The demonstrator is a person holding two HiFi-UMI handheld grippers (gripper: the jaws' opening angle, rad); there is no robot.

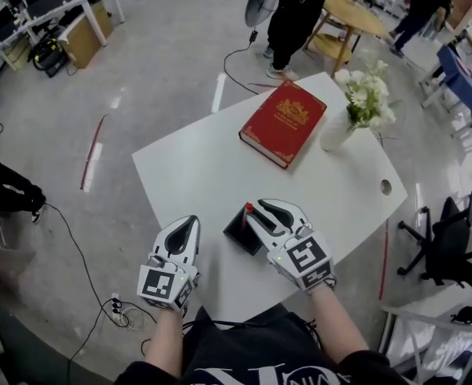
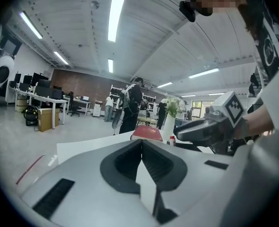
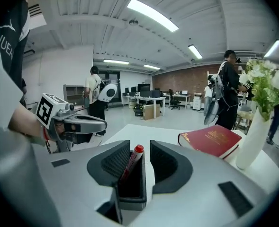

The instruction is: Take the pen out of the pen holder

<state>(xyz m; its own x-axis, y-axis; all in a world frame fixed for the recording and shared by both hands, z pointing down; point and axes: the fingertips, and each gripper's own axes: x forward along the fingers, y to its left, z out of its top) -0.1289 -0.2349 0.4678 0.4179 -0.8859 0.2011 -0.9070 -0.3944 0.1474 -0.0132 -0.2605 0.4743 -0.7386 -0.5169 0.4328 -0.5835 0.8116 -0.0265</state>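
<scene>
Pen leans in its holder between the parted right claw.

Light: bright and even, from ceiling strip lights overhead
Shadows: soft, faint — a thin one beside the red book on the white table
Glare: pale sheen on the floor
Edges: gripper views bow strongly, corners black
Focus: left gripper shell slightly soft near its lens
</scene>
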